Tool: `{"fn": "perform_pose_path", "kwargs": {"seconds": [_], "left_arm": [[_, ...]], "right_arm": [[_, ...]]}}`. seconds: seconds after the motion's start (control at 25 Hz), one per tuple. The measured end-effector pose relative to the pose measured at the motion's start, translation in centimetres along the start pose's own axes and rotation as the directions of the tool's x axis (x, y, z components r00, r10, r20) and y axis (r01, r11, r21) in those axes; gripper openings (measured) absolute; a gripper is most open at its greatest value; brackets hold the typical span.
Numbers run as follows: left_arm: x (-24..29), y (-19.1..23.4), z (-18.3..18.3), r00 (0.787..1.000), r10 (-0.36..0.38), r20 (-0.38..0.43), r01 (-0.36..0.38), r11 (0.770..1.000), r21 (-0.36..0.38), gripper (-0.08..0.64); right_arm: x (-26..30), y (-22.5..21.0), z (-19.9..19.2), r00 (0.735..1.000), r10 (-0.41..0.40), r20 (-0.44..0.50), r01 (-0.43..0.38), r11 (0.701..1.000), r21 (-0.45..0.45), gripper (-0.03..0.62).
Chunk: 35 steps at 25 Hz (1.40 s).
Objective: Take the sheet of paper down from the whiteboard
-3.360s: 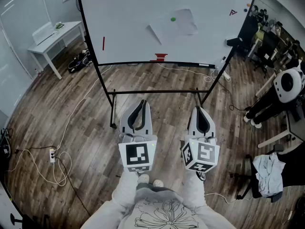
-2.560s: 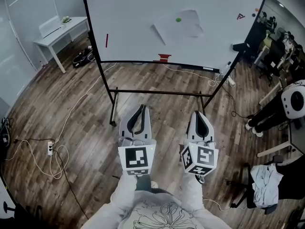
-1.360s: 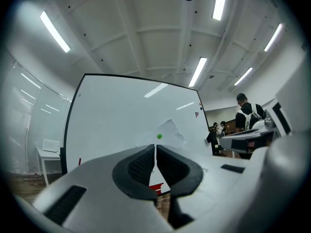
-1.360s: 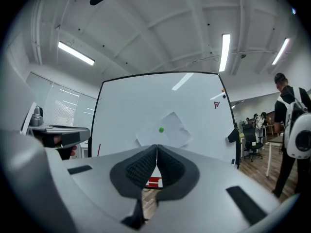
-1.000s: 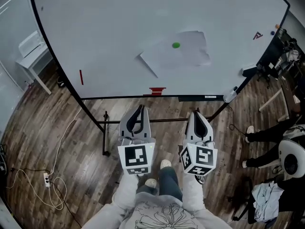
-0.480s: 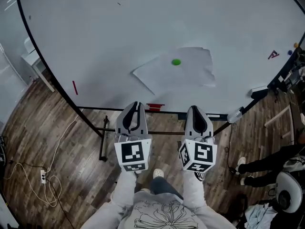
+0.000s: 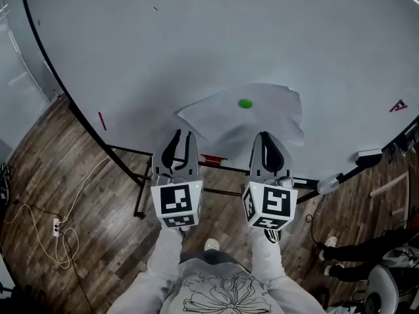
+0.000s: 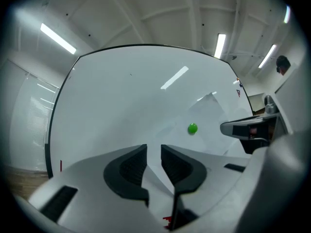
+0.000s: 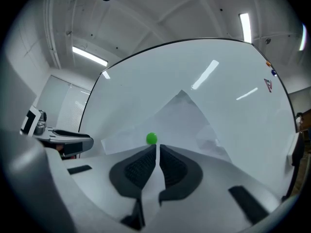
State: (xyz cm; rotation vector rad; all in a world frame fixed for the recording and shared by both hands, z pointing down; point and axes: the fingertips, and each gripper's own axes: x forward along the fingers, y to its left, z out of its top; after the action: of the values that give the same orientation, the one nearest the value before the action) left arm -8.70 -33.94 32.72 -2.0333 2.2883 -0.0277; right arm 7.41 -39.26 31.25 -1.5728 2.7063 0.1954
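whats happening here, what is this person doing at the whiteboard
A person stands at a whiteboard with a gripper in each hand. A sheet of paper hangs on the board under a green magnet. Both grippers point toward the sheet, but neither has hold of it. The jaws of the left gripper are opening with nothing between them; those of the right gripper are shut and empty.

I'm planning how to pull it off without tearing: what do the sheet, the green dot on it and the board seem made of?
Sheet: thin matte white paper; creases and a lifted edge show.
Green dot: probably a glossy plastic magnet, as it alone seems to pin the sheet.
Board: smooth glossy coated panel; ceiling lights reflect in it.
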Motion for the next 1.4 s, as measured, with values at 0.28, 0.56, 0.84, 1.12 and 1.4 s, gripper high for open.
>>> {"fn": "perform_pose_path", "kwargs": {"seconds": [0.28,0.56,0.84,1.12,1.4], "left_arm": [[2.9,0.3,-2.1,0.997,-0.058,-0.051,0.055,0.997,-0.049,0.158],[5.6,1.3,-3.0,0.989,-0.128,-0.077,0.118,0.986,-0.121,0.204],[7.1,1.1,-2.3,0.969,-0.245,-0.035,0.236,0.957,-0.167,0.201],[7.0,1.0,-2.0,0.965,-0.261,-0.025,0.254,0.956,-0.146,0.023],[6.7,1.1,-1.5,0.959,-0.283,-0.008,0.277,0.943,-0.186,0.005]], "right_arm": [[3.4,0.6,0.4,0.999,0.047,0.001,-0.047,0.999,-0.017,0.080],[5.9,0.9,0.8,1.000,0.027,-0.010,-0.027,1.000,-0.003,0.133],[7.4,1.5,1.2,1.000,0.003,-0.022,-0.004,0.999,-0.048,0.175],[8.0,1.4,1.2,0.997,-0.071,-0.016,0.070,0.997,-0.042,0.149],[8.2,1.9,1.0,0.991,-0.129,-0.045,0.122,0.985,-0.125,0.144]]}}
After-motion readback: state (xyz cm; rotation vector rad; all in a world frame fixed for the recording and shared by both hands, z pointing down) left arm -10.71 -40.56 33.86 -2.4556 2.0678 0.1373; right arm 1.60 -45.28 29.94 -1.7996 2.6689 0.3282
